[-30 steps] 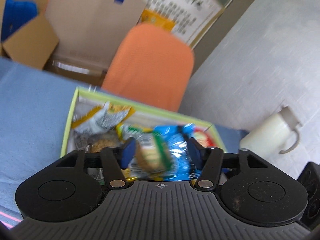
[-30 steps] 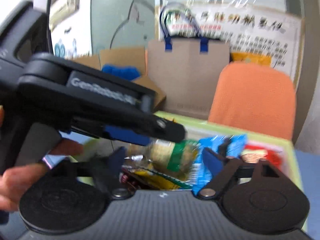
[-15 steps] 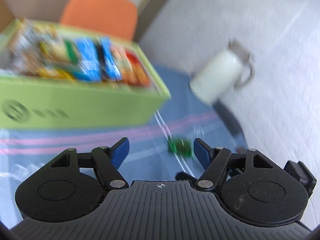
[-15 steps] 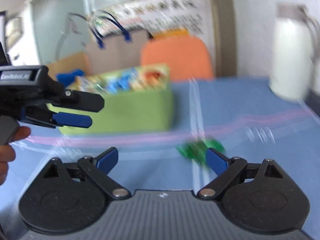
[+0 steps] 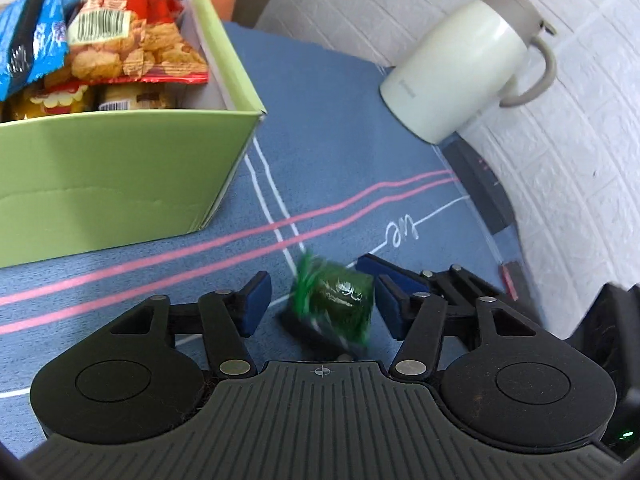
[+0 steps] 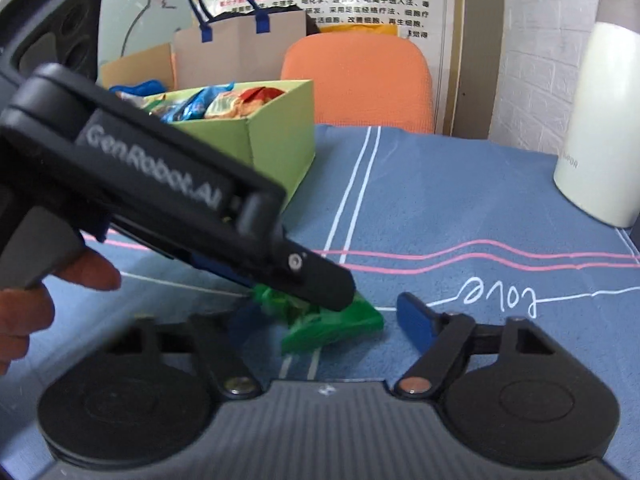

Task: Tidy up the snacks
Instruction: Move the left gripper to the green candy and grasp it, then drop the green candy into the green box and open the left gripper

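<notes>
A small green snack packet (image 5: 336, 300) lies on the blue tablecloth, right of the green box (image 5: 120, 168). My left gripper (image 5: 320, 292) straddles it with its jaws closing, and a gap shows on each side. My right gripper (image 6: 322, 312) also brackets the green packet (image 6: 332, 324), jaws closing, with a sliver of cloth still showing at its right pad. One right-gripper pad (image 5: 370, 266) sits at the packet's far corner. A left-gripper finger (image 6: 312, 272) crosses over the packet. The box (image 6: 280, 140) holds several snack packs (image 5: 132, 44).
A cream jug (image 5: 460, 60) stands at the back right near the wall, also seen as the jug (image 6: 600, 120). An orange chair (image 6: 360, 80), a paper bag (image 6: 240, 52) and cardboard boxes stand behind the table. A person's hand (image 6: 24, 312) holds the left gripper.
Both grippers swung from above the box down to the cloth on its right, around the green packet. Both pairs of jaws narrowed in the last half second.
</notes>
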